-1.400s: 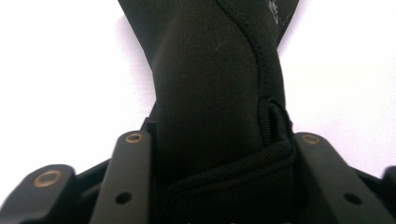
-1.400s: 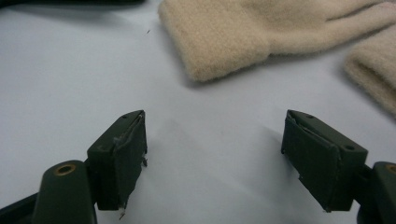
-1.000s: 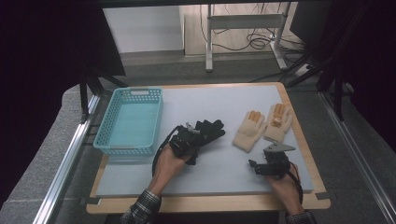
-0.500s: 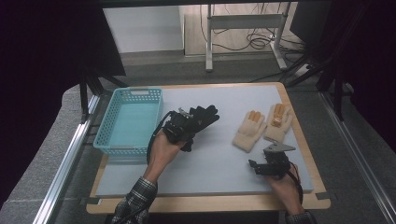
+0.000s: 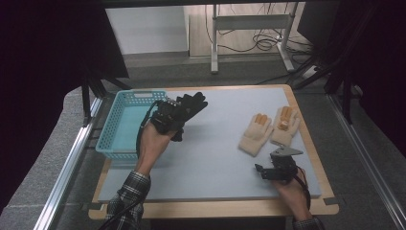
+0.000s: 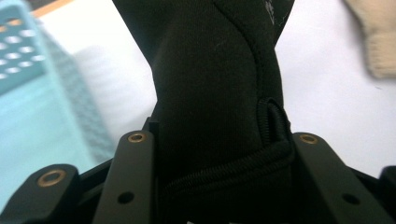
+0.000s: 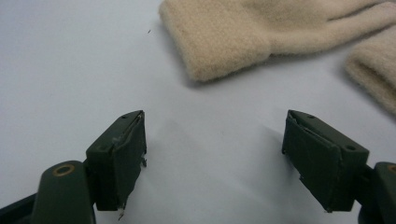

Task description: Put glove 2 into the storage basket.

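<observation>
While the room behind lies dim, the lit tabletop carries the work.

Tabletop: pale blue-grey sheet [image 5: 215,158] on a wooden board with a bare wood edge, set on a grey speckled floor.
Left gripper [image 5: 168,116]: held above the tabletop, just beside the basket; its fingers are clenched on a black glove.
Black glove [image 6: 210,93]: pinched by the cuff between the left fingers, its own finger ends reaching past them toward the far side; lifted off the tabletop.
Basket: turquoise mesh basket [image 5: 119,125] right beside the left fingers, on the tabletop's left part.
Right gripper [image 5: 275,171]: low at the near right of the tabletop; its fingers [image 7: 119,154] stand released, wide apart, with bare sheet between them.
Beige gloves: knitted pair with orange fingertips [image 5: 270,130], flat just beyond the right fingers, one cuff [image 7: 219,44] nearest them but apart.
Room: white wall panel, a metal table frame [image 5: 249,28] with cables on the floor behind, dark curtains at both sides, aluminium rails along the floor.
</observation>
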Motion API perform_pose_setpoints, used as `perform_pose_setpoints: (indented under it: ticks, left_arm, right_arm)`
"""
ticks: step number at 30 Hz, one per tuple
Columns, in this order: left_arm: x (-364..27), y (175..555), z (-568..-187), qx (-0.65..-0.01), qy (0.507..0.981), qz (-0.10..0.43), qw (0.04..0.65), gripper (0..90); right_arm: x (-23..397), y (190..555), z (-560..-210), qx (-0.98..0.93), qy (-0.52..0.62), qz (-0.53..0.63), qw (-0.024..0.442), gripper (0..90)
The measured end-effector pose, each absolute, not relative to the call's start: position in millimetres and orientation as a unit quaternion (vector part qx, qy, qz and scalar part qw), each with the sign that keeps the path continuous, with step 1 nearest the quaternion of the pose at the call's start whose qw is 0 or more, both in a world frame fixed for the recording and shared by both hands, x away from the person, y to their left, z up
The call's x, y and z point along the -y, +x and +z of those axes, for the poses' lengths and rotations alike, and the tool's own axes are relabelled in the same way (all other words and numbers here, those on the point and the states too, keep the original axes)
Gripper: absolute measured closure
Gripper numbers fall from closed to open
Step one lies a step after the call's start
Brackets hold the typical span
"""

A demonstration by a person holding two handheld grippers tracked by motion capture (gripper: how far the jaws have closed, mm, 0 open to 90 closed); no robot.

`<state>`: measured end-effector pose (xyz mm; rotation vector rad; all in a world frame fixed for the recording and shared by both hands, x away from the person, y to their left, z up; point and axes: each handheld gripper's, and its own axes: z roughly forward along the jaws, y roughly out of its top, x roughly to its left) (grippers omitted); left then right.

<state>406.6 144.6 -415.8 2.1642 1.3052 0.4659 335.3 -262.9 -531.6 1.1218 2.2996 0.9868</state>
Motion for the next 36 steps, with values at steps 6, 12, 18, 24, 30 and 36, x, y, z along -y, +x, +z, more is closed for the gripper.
perform_pose_setpoints:
  ticks: [6, 12, 18, 24, 30, 36]
  left_arm:
    - [-173.8, 412.4, -409.9, -0.515, 0.791, 0.191, 0.271, 59.6]
    - [-201.1, 415.5, -408.4, -0.540, 0.775, 0.202, 0.259, 59.6]
    - [-226.4, 416.9, -411.3, -0.563, 0.760, 0.208, 0.248, 59.6]
    - [-248.6, 420.5, -417.8, -0.583, 0.749, 0.210, 0.236, 59.6]
    - [-263.5, 426.0, -426.9, -0.594, 0.744, 0.209, 0.222, 59.5]
    - [-279.6, 434.2, -443.3, -0.616, 0.735, 0.201, 0.201, 59.2]
  right_arm:
    - [262.8, 335.3, -531.6, -0.822, 0.401, 0.353, 0.198, 21.4]
    - [262.7, 335.3, -531.6, -0.822, 0.401, 0.353, 0.199, 21.4]
    - [262.7, 335.3, -531.6, -0.822, 0.401, 0.353, 0.199, 21.4]
    - [262.8, 335.3, -531.6, -0.822, 0.401, 0.353, 0.199, 21.4]
    - [262.8, 335.3, -531.6, -0.822, 0.401, 0.353, 0.198, 21.4]
    - [262.8, 335.4, -531.6, -0.822, 0.401, 0.353, 0.198, 21.4]
